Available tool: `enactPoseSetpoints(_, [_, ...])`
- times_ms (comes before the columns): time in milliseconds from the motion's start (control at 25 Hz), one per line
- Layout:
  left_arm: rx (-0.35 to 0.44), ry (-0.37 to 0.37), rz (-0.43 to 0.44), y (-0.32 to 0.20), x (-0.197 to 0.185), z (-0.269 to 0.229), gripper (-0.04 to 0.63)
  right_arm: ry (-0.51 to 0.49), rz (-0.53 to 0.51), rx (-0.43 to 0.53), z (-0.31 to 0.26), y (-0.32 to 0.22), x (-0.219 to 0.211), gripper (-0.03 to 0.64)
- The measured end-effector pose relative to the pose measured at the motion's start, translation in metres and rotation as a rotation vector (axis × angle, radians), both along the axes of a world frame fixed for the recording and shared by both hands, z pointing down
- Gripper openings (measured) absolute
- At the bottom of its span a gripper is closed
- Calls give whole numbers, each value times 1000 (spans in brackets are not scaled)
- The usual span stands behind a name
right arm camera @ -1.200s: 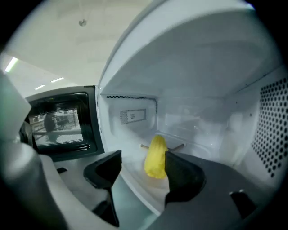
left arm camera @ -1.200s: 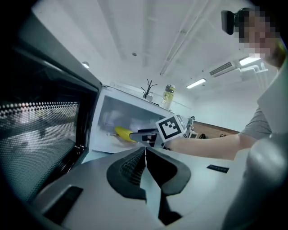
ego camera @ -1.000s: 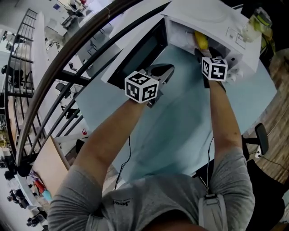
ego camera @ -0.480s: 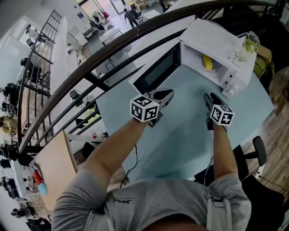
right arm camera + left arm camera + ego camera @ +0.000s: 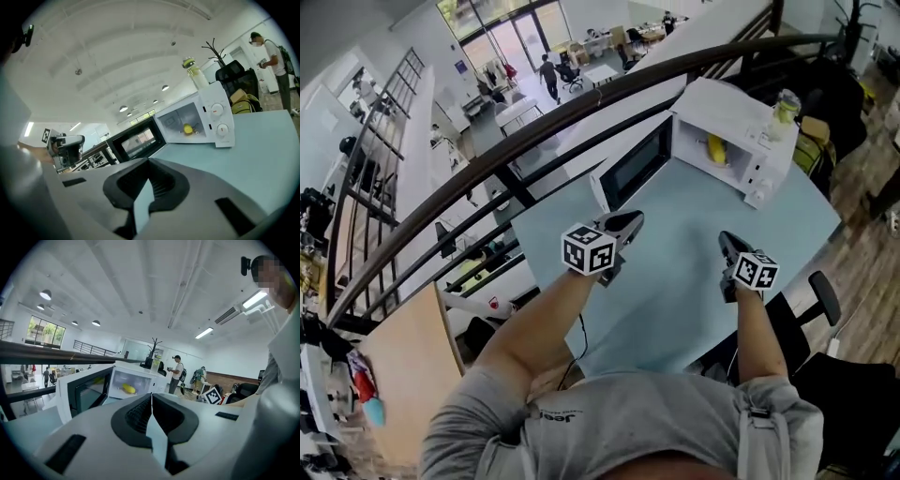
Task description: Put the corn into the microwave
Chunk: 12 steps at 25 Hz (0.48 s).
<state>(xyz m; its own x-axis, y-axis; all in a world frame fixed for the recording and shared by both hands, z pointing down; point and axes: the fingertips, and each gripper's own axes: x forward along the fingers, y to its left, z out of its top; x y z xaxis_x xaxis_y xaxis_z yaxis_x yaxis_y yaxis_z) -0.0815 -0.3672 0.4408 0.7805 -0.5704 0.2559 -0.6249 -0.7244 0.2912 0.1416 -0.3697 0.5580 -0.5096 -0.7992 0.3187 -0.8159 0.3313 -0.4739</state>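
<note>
Yellow corn (image 5: 716,148) inside microwave (image 5: 733,105), door (image 5: 636,171) wide open. Left gripper (image 5: 632,218) clenched, empty, near that door. Right gripper (image 5: 727,240) just closing up, nothing between jaws, well apart from microwave.

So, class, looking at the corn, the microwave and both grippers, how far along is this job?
Done: the corn lies inside the microwave, whose door stands open. In hand: nothing. The left gripper is shut and empty, and the right gripper has just closed its jaws on nothing. Both are over the table, short of the microwave. Left: at most shutting the door, which the task doesn't name.
</note>
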Motion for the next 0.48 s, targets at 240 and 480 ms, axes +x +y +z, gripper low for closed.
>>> enactPoseSetpoints(240, [51,42,14,78,-51,-46,25,-43,-9,23,-61,71,-36,18])
enactPoseSetpoints(480, [94,79,7,156,-105,-85,25,4,-41,71,-118,140,-71,18])
